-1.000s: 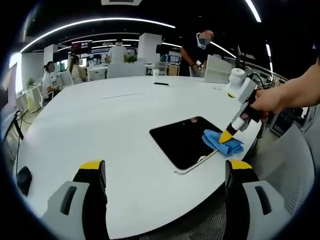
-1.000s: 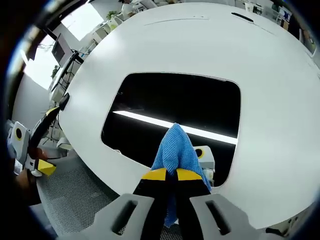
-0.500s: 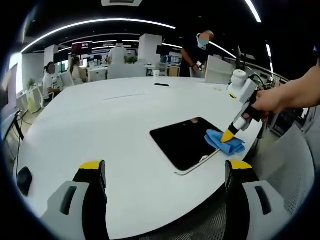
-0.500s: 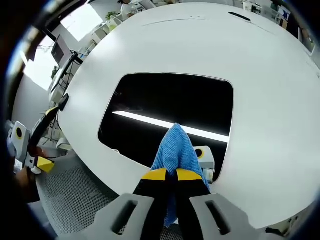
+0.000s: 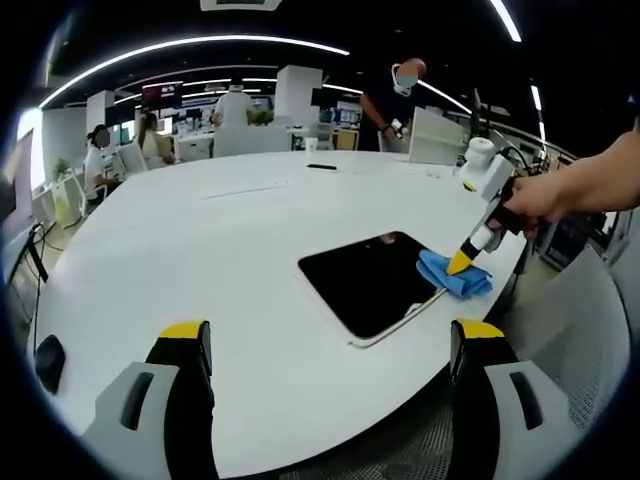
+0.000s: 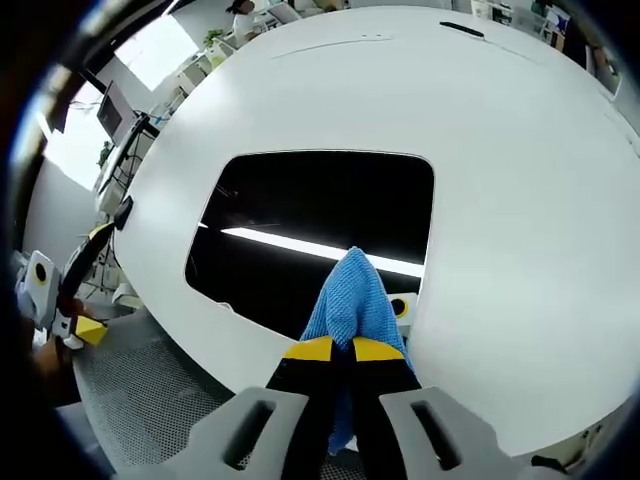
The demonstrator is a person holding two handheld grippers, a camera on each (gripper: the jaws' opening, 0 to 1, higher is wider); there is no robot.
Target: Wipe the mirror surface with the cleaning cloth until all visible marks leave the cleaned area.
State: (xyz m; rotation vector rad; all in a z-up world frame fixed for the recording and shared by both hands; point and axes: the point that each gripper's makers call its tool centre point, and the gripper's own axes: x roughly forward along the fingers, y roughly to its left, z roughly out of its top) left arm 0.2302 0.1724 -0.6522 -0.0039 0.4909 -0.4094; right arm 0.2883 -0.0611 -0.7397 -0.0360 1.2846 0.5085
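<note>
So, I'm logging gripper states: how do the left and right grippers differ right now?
The left gripper is open and holds nothing, above the white table; the right gripper is shut on the blue cloth. The left one stays off the mirror, while the right presses the cloth at its edge. Both have yellow tips.

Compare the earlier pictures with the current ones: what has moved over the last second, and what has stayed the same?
The right gripper, still shut on the blue cloth, has slid it along the mirror toward the edge nearest the person's hand. The mirror stays put on the white table; the left gripper stays open and idle.
</note>
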